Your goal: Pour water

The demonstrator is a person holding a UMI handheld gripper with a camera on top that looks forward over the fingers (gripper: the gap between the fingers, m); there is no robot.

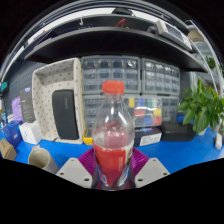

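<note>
One clear plastic bottle [113, 135] with a red cap, one green potted plant [203, 104], two paper cups [40, 157] on the blue desk [175, 150], one perforated white panel [58, 98], one wall of small-parts drawer cabinets [135, 78]

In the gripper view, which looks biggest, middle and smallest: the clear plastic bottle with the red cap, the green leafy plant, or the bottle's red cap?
1. Clear plastic bottle, though it is nearest the camera, between the jaws, so it looks extra big.
2. Green leafy plant, farther back.
3. Red cap.
</note>
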